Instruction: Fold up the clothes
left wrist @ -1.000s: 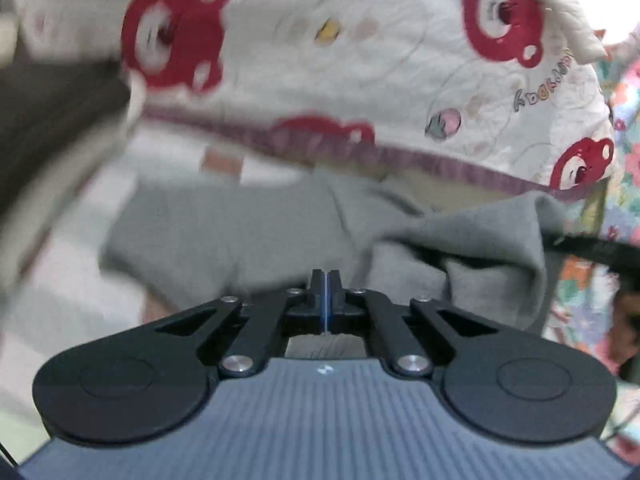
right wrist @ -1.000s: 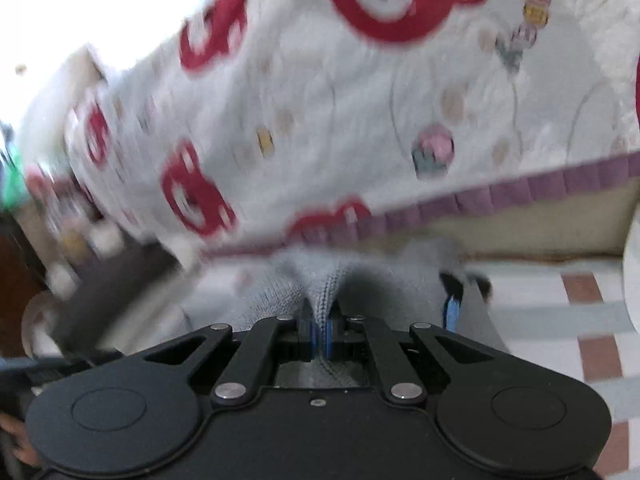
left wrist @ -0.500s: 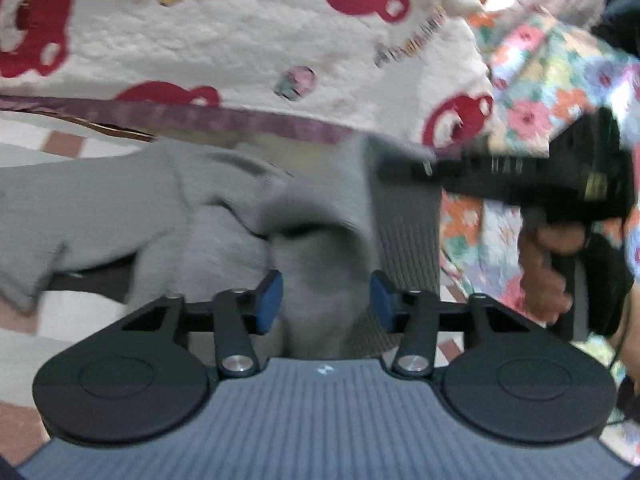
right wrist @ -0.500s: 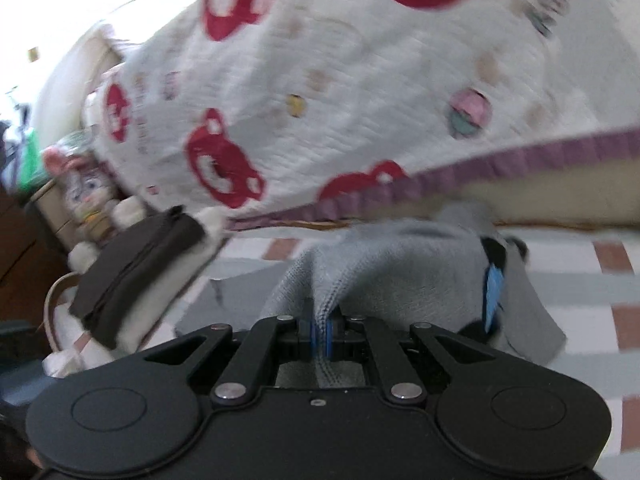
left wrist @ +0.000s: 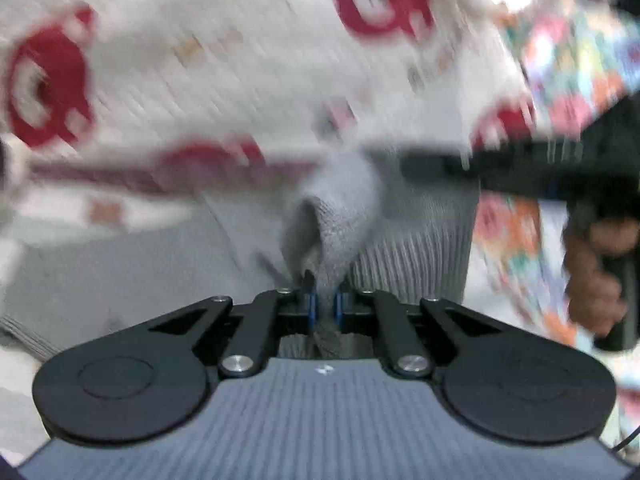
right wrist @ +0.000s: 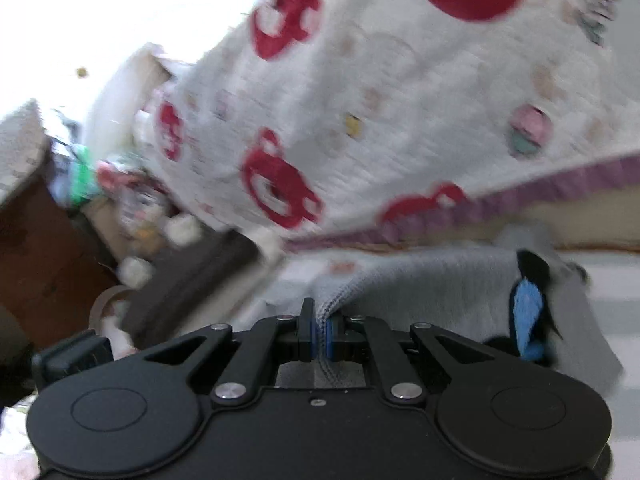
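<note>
From your left wrist camera, the left gripper (left wrist: pixel 324 306) is clamped on a bunched fold of the grey knit sweater (left wrist: pixel 416 248), which rises straight ahead of its fingers toward the bear-print quilt (left wrist: pixel 240 60).

From your right wrist camera, the right gripper (right wrist: pixel 321 340) pinches the sweater's ribbed edge (right wrist: pixel 332 304); the cloth spreads rightward.
</note>
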`<action>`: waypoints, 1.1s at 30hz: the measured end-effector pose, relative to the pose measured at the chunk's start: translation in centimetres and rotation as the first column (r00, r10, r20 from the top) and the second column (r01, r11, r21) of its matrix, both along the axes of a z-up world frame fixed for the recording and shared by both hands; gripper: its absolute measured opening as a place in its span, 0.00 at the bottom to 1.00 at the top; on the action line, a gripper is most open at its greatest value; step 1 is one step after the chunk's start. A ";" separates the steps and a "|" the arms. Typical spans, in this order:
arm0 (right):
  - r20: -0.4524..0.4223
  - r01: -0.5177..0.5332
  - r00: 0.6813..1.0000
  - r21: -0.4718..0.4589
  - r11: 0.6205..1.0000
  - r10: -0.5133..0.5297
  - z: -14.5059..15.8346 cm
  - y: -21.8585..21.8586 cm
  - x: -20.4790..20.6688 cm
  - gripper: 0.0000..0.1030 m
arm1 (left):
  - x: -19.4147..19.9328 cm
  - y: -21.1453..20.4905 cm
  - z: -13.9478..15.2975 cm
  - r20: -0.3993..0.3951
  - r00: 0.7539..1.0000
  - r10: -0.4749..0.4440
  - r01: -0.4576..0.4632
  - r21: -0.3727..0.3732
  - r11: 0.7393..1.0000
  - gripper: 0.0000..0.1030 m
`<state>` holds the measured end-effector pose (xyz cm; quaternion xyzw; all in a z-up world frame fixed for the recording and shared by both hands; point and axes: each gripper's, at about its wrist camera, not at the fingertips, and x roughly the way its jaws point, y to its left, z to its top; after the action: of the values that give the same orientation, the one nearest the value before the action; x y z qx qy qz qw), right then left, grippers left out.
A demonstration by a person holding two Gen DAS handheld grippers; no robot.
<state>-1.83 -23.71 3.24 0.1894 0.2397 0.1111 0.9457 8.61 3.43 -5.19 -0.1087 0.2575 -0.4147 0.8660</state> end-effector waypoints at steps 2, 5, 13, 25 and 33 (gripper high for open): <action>0.031 -0.052 0.998 -0.009 0.999 0.052 1.6 1.0 1.8 0.07 | 1.0 3.4 1.2 -0.019 0.998 0.065 -0.066 -0.044 0.997 0.07; -0.005 -0.162 0.987 -0.057 0.985 0.162 1.8 3.7 5.4 0.08 | 2.9 6.7 -1.4 -0.091 0.979 0.184 -0.185 -0.007 0.983 0.07; -0.097 0.095 0.991 -0.008 0.995 -0.096 -4.0 1.4 2.8 0.43 | 5.8 9.6 -9.3 -0.224 0.883 0.412 -0.386 0.154 0.910 0.07; -0.431 0.542 0.769 0.050 0.839 -0.472 -15.0 -9.7 -7.5 0.43 | 6.0 8.2 -9.8 -0.210 0.853 0.477 -0.444 0.186 0.876 0.08; -0.433 0.501 0.788 0.039 0.864 -0.438 -14.1 -10.3 -7.6 0.43 | 3.8 8.2 -5.7 -0.086 0.873 0.480 -0.472 0.097 0.876 0.13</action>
<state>-9.43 -34.06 -10.87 0.3333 0.3686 -0.1524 0.8543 12.42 11.62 -10.87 -0.1593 0.2838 -0.1725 0.9297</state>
